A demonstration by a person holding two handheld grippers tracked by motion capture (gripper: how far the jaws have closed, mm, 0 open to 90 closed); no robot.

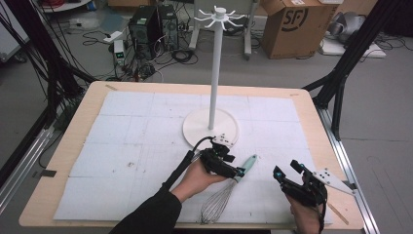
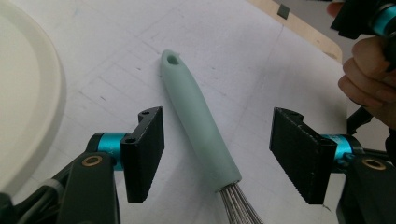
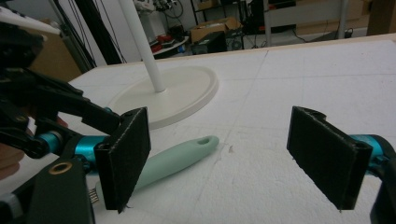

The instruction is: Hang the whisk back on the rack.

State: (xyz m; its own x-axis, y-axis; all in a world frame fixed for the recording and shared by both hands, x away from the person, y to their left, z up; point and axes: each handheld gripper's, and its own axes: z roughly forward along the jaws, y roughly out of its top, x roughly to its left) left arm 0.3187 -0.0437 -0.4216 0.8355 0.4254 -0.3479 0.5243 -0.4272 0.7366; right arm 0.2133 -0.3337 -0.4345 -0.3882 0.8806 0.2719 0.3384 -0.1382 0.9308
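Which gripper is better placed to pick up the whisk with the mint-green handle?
Left. The left gripper is open with its jaws on either side of the wire whisk's mint-green handle. The right gripper, also open, is off to the side.

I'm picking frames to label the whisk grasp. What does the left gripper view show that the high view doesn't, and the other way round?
Left gripper view alone: the hanging hole at the handle's tip, and both jaws standing open on either side of the mint handle, not touching it.

High view alone: the whole wire whisk head near the table's front edge, and the white stand's hooked top.

Both: the whisk on the white mat, the stand's round base, the left gripper over the handle, and the right gripper off to the side.
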